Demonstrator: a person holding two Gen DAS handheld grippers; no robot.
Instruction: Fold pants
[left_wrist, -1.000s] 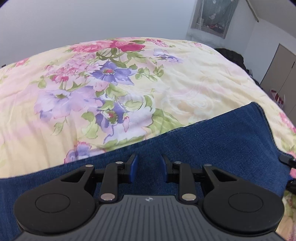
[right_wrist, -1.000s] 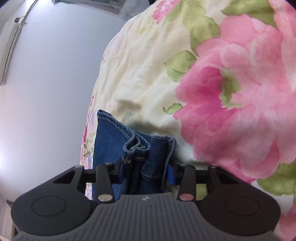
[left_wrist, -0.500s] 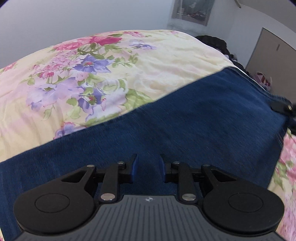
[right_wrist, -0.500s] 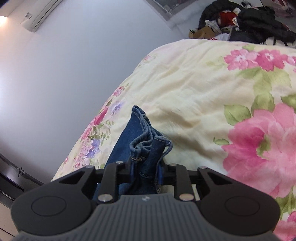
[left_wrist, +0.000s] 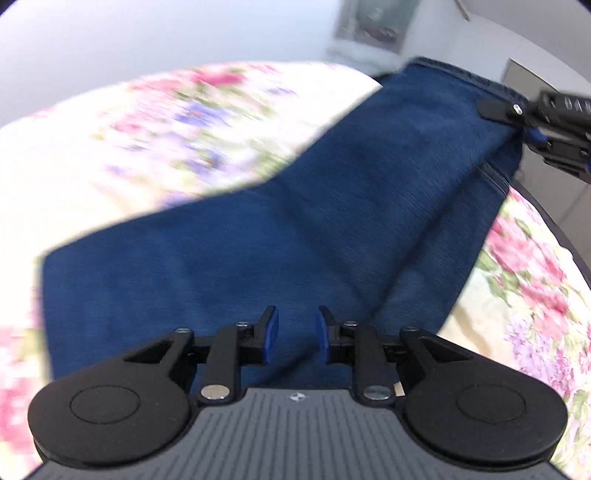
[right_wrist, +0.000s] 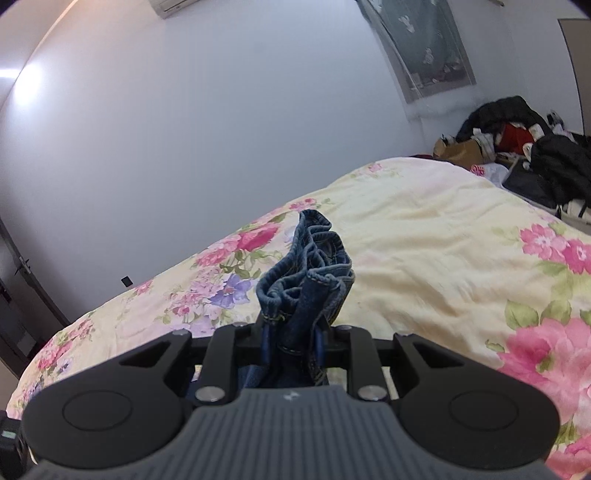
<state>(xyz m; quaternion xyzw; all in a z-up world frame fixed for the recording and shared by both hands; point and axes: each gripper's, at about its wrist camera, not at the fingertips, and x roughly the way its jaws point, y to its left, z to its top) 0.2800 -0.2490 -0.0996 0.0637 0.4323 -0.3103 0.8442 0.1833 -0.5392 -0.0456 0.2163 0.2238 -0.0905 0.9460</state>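
Note:
Dark blue denim pants (left_wrist: 314, 229) stretch across the floral bed from the lower left up to the far right, where the cloth is lifted. My left gripper (left_wrist: 294, 338) hovers over the near part of the pants, its blue pads apart with nothing between them. My right gripper (right_wrist: 291, 339) is shut on a bunched hem of the pants (right_wrist: 310, 273), which sticks up above the fingers. It also shows in the left wrist view (left_wrist: 532, 125), holding the raised far end.
The bed has a cream quilt with pink and purple flowers (right_wrist: 424, 236). A pile of dark clothes and bags (right_wrist: 517, 155) lies beyond the bed on the right. White walls stand behind; a dark door (right_wrist: 14, 295) is at far left.
My right gripper has lifted the pants end higher and tilted up toward the room. The left gripper has moved over the denim; more of the pants shows, with the far end raised.

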